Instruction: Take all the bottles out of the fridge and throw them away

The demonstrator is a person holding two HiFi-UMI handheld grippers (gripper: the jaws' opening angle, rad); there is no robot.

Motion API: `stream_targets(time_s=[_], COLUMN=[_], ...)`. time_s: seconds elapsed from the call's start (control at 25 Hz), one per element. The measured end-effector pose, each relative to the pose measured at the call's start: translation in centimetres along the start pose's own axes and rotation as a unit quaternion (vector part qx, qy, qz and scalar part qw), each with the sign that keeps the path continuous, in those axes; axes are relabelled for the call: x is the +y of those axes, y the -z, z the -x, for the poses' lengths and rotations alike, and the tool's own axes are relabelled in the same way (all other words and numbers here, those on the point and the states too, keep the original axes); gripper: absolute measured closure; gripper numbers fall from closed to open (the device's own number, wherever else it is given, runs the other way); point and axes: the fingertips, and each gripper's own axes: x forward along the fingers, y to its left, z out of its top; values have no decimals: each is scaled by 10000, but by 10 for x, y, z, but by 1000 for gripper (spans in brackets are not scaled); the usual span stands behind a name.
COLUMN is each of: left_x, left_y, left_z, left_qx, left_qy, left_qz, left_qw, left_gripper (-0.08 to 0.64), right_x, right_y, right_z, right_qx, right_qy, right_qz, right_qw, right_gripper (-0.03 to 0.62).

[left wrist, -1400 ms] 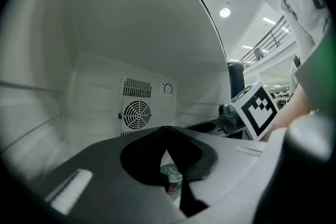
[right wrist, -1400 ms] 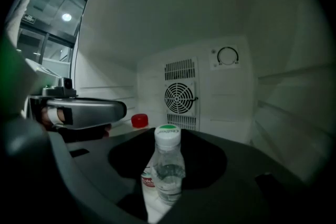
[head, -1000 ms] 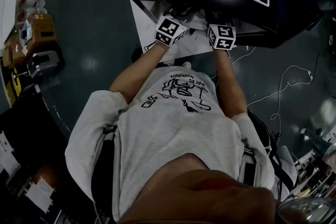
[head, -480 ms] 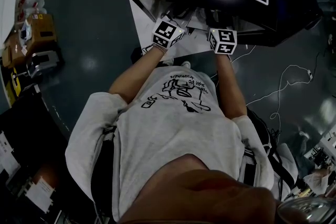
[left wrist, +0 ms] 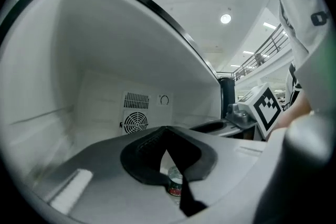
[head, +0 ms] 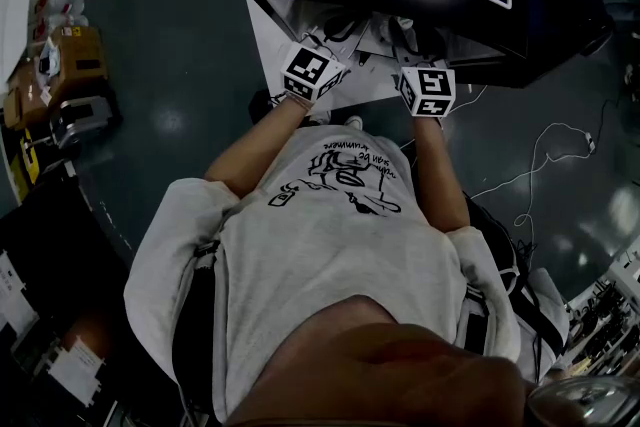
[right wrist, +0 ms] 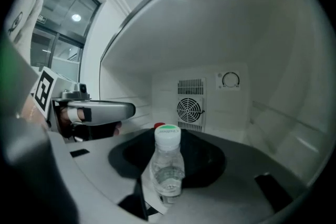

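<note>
Fridge (left wrist: 100, 55) interior, two claws (left wrist: 169, 165) (right wrist: 165, 176), two bottles (left wrist: 175, 187) (right wrist: 168, 162)

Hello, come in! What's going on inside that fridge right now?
Right gripper jaws shut on clear bottle. Left gripper: red-labelled bottle shows between jaws, grip unclear. No obstruction seen.

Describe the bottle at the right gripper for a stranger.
Look into the white fridge, toward its back-wall fan grille. In front, upright in the right gripper, is a clear bottle; its white cap has a green top, unlike the red cap behind.
</note>
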Motion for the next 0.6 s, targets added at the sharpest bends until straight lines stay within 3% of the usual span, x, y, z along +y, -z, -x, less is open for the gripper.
stream_targets(time_s=[0.6], left_x=[-18], left_y=[-43], left_z=[26], left_qx=[-231], left_qy=[125], left_qz=[94], left_qw=[9996], left_gripper=[551], right_x=[28], right_y=[-41], right_z=[36], right_qx=[-171], right_qy=[-269], right_qz=[29], right_qw=[9995], right_gripper=[440])
